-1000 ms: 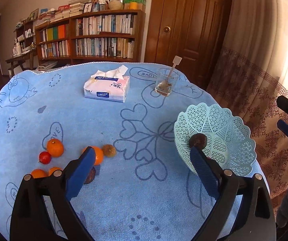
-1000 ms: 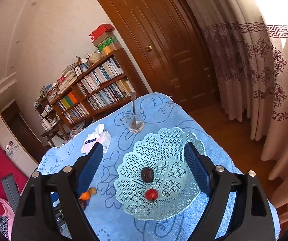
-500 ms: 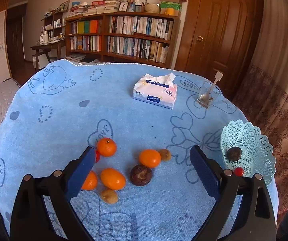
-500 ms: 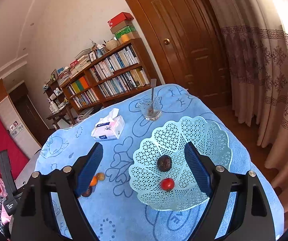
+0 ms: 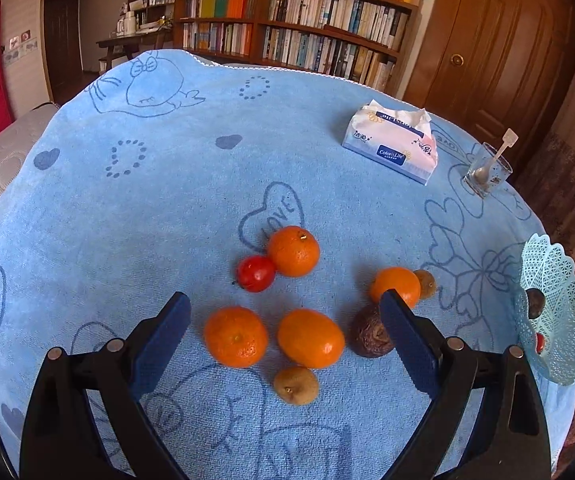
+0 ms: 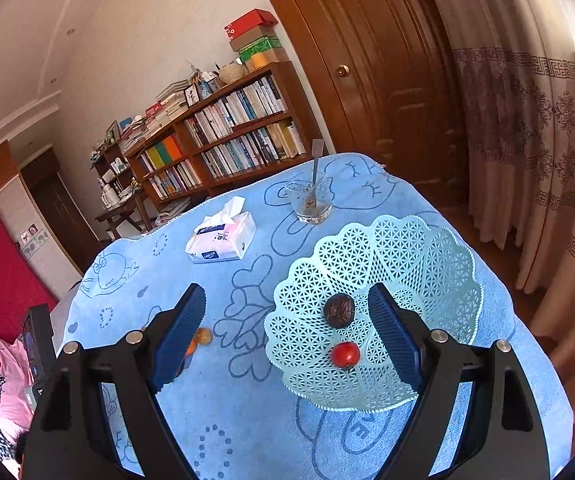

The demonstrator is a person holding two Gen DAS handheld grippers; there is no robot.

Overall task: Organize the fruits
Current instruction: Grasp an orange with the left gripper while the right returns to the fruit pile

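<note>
Left gripper (image 5: 283, 312) wide, empty, above 4 oranges on the blue cloth (image 5: 167, 208); nearest orange (image 5: 310, 338) between the jaws. Likely light, firm, prone to rolling: take across the middle. Right gripper (image 6: 287, 320) wide, empty, over the basket (image 6: 427, 248).

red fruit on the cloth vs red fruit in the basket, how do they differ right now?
Place: the red fruit on the cloth lies loose on the blue cloth; the red fruit in the basket sits inside the mint lattice basket.
Neighbours: the cloth one touches an orange; the basket one lies apart from a dark brown fruit.
Shared: both small, round, glossy red.
</note>
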